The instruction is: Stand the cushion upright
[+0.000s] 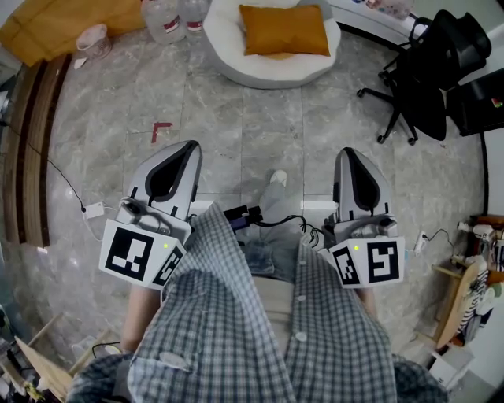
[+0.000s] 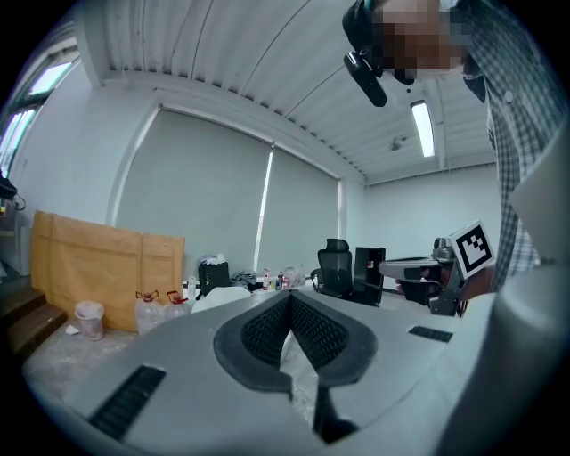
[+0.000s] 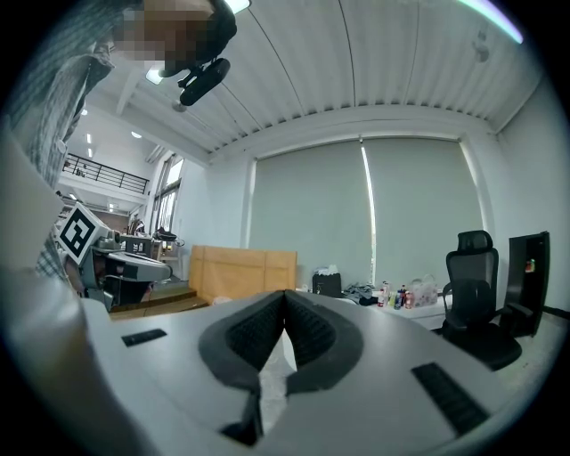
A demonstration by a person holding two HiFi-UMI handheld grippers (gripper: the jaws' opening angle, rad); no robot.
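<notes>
My left gripper (image 1: 185, 149) and right gripper (image 1: 352, 153) both have their jaws pressed together on nothing, and both are well short of the white round seat (image 1: 228, 59). The orange cushion (image 1: 283, 30) lies flat on that seat, whose far rim is cut off. Left of the seat, the water bottles (image 1: 167, 22) lose their tops. My checked shirt (image 1: 236, 330) blocks the floor nearest me.

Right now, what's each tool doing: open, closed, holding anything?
Left tool: closed, holding nothing.
Right tool: closed, holding nothing.
</notes>
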